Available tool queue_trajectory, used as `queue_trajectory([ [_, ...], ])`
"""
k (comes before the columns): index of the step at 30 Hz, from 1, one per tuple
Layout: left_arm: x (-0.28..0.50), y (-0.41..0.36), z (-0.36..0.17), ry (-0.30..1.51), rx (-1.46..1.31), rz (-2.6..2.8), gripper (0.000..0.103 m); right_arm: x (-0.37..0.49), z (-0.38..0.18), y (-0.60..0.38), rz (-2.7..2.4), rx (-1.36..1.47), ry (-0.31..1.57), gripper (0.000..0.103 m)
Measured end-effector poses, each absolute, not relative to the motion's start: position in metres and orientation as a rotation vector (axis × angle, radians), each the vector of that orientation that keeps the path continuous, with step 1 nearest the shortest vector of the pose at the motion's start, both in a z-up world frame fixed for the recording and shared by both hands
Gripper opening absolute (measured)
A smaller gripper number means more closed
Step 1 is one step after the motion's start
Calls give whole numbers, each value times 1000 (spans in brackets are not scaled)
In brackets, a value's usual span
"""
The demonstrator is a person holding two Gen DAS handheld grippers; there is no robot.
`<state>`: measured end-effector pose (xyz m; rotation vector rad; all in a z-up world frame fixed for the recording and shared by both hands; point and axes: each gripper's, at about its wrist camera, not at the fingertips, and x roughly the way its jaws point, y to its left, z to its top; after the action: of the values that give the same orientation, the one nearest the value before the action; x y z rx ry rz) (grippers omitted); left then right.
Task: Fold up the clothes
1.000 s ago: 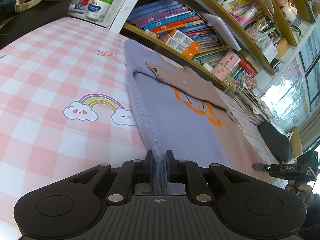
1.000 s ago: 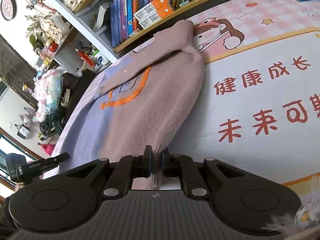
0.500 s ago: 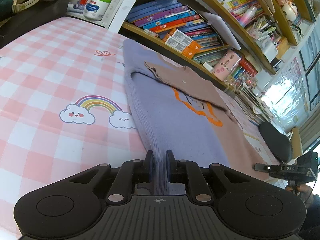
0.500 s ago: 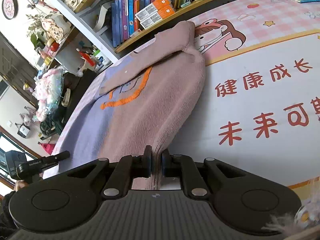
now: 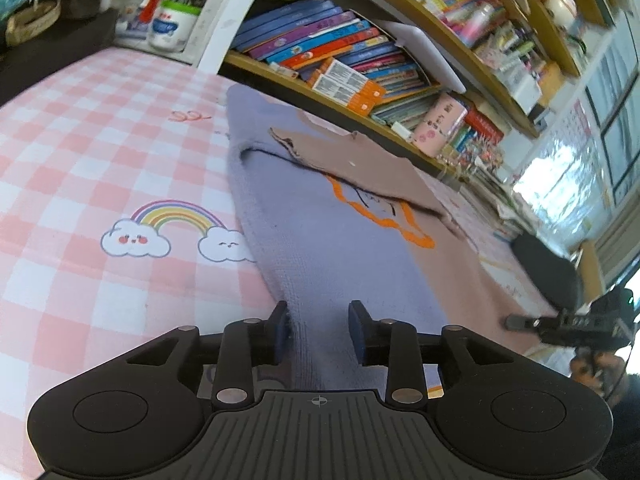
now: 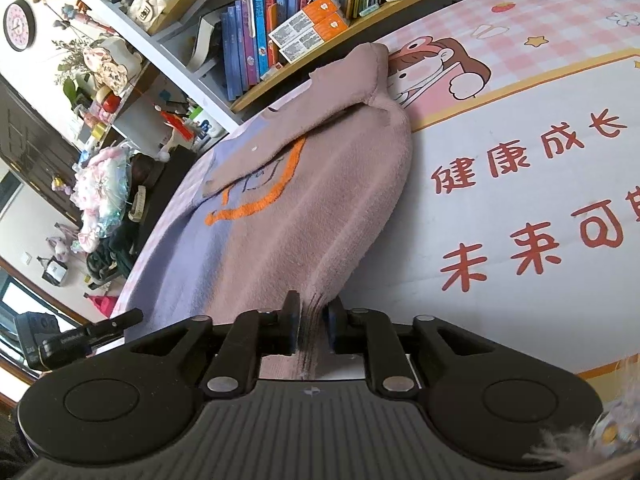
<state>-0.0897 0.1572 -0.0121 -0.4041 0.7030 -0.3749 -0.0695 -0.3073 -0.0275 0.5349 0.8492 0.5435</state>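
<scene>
We see one sweater [image 5: 320, 248], half lavender, half mauve, with an orange outline on the chest, lying flat on the table [image 5: 80, 160] in front of the bookshelf [image 5: 360, 68]. Both sleeves lie crossed over the sweater's chest, so its sides are already tucked in. What we can't settle is whether the hem goes up to the collar next or has just been laid back down.

Our left gripper [image 5: 319, 330] sits at the sweater's lavender hem corner. Its fingers stand well apart with cloth lying between them, so it clamps nothing. Our right gripper [image 6: 311, 322] is at the mauve hem corner, fingers nearly together with the ribbed edge bunched between them, so it looks pinched. One corner per gripper makes sense for keeping the hem straight.

Count: one sweater, two grippers, two folded sleeves, two orange boxes [image 6: 308, 28] on the bookshelf behind the sweater.
</scene>
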Motion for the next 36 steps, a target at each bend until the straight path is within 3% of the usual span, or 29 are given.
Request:
queue_trajectory([
  [3, -90, 156, -11, 704, -403, -368, 28, -71, -26, -304, 544, 516, 846, 19],
  [7, -92, 156, -12, 703, -422, -359, 25, -74, -25, -303, 528, 483, 845, 9],
  [11, -99, 155, -15, 721, -441, -363, 8, -83, -26, -306, 523, 490, 844, 6],
  [13, -106, 156, -19, 721, -475, -378, 6, -90, -25, -310, 524, 506, 840, 6],
  [26, -158, 172, -25, 659, -669, -480, 5, -127, -6, -331, 592, 597, 792, 6],
  [31, -149, 164, -30, 646, -701, -508, 5, -131, 0, -333, 648, 636, 760, 6],
  [36, -129, 173, -19, 519, -838, -577, 5, -117, 14, -334, 688, 685, 670, 6],
])
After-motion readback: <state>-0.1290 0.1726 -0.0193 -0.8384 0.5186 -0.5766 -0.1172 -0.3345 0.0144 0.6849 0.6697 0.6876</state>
